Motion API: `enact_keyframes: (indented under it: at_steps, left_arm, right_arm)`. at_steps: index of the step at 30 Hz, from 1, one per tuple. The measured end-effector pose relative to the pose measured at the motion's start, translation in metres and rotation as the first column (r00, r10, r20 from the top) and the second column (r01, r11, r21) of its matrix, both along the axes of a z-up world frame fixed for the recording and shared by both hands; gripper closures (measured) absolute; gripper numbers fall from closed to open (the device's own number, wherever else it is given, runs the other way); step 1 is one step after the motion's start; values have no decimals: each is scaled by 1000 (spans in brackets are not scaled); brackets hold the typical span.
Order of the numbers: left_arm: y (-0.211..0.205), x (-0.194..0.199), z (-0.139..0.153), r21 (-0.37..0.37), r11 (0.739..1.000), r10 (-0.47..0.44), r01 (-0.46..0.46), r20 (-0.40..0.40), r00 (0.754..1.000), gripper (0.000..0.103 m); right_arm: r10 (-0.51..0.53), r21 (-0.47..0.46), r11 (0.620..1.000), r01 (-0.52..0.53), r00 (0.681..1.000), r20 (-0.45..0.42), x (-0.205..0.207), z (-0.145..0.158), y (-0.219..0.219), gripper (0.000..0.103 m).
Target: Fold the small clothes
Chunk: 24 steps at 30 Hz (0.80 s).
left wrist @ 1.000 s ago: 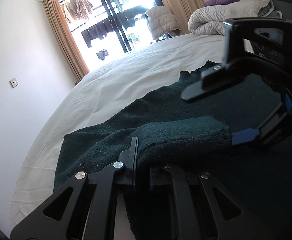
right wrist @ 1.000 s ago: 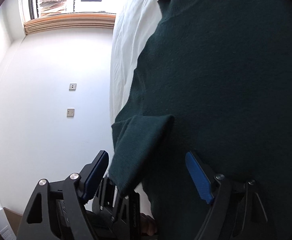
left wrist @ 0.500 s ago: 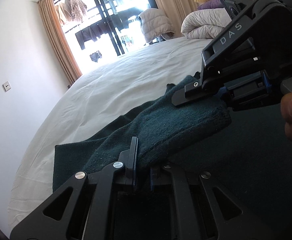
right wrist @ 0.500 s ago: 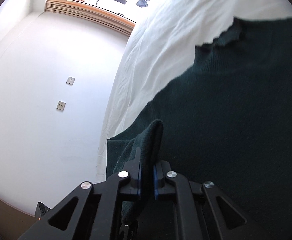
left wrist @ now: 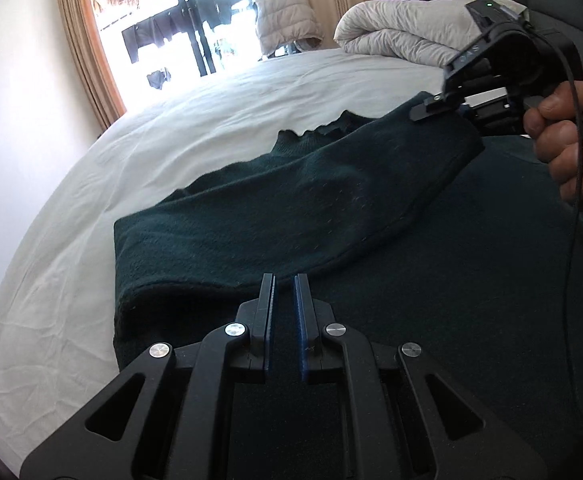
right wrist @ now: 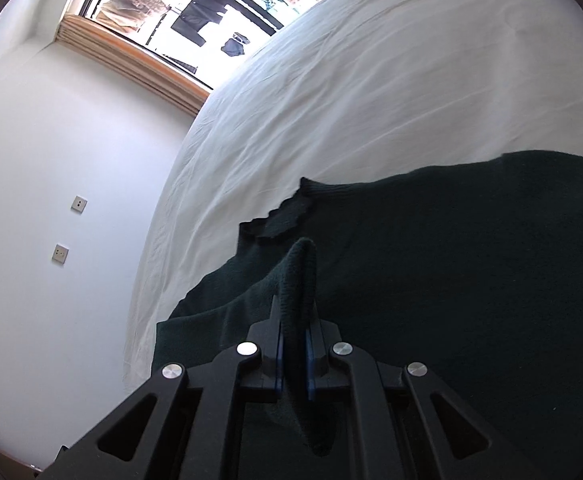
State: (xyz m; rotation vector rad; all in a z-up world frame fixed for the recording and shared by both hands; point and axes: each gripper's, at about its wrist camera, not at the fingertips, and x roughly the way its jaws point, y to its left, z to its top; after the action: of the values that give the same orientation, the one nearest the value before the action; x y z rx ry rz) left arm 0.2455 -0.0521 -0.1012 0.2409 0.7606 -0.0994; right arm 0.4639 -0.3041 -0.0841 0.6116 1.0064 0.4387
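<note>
Sleeve handover is done: my left tongs [left wrist: 282,300] have let go of the dark green knitted sweater [left wrist: 431,264] and now sit slightly parted and empty just over its body on the white-sheeted bed [left wrist: 219,108]. My right tongs [right wrist: 293,340] stay clenched on the sleeve cuff [right wrist: 301,264], lifted across the chest. I judge laying it flat comes next.

A white-sheeted bed [left wrist: 251,92] is carrying a dark green sweater [left wrist: 471,280] spread flat, with a rolled duvet [left wrist: 395,36] lying near its headboard
</note>
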Motion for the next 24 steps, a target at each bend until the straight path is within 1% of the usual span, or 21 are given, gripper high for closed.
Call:
enact_keyframes:
  at_steps: [3, 5, 7, 9, 12, 13, 15, 16, 17, 19, 21, 23, 24]
  left_arm:
    - [16, 5, -10, 5, 999, 36, -35, -38, 999, 95]
    - [28, 5, -15, -17, 999, 49, -50, -58, 997, 94]
    - [42, 3, -13, -37, 997, 60, -62, -57, 997, 94]
    - [52, -4, -20, -46, 996, 68, -71, -56, 996, 94]
    - [62, -8, -17, -79, 993, 85, -88, -40, 996, 94]
    - [67, -9, -17, -87, 991, 98, -101, -39, 994, 94]
    - [69, -9, -15, -105, 987, 119, -123, -45, 992, 94]
    - [73, -8, -14, -116, 985, 124, -129, -47, 991, 94]
    - [76, -8, -13, -125, 983, 129, -134, -43, 991, 94]
    - [79, -9, -12, -128, 982, 135, -139, -42, 990, 94]
    - [78, -9, -15, -120, 984, 124, -132, -75, 989, 94]
    - [79, -17, -17, -120, 986, 106, -115, -77, 991, 94]
    - [79, -22, -17, -113, 988, 99, -108, -76, 992, 94]
  right_arm:
    - [-19, -3, 1000, 19, 1000, -10, 1, -8, -7, 94]
    - [-24, 7, 1000, 24, 1000, -16, 1, -11, -8, 94]
    - [-22, 5, 1000, 23, 999, -30, 0, -15, -8, 94]
    - [-22, 1, 1000, 22, 999, -47, -2, -17, -10, 94]
    - [-22, 19, 1000, 23, 997, -70, -7, -20, -17, 94]
    - [-21, 21, 1000, 22, 996, -83, -9, -23, -18, 90]
    - [-30, 11, 999, 31, 990, -135, -12, -33, -20, 79]
    - [-30, 30, 999, 35, 988, -153, -14, -37, -21, 62]
    - [-28, 65, 997, 38, 988, -149, -19, -39, -22, 54]
    - [-25, 82, 996, 35, 992, -125, -29, -37, -20, 47]
    - [-8, 79, 997, 18, 992, -123, -35, -36, -12, 46]
    - [22, 58, 998, -14, 991, -135, -37, -37, 1, 47]
    - [34, 33, 999, -30, 990, -137, -38, -36, 6, 54]
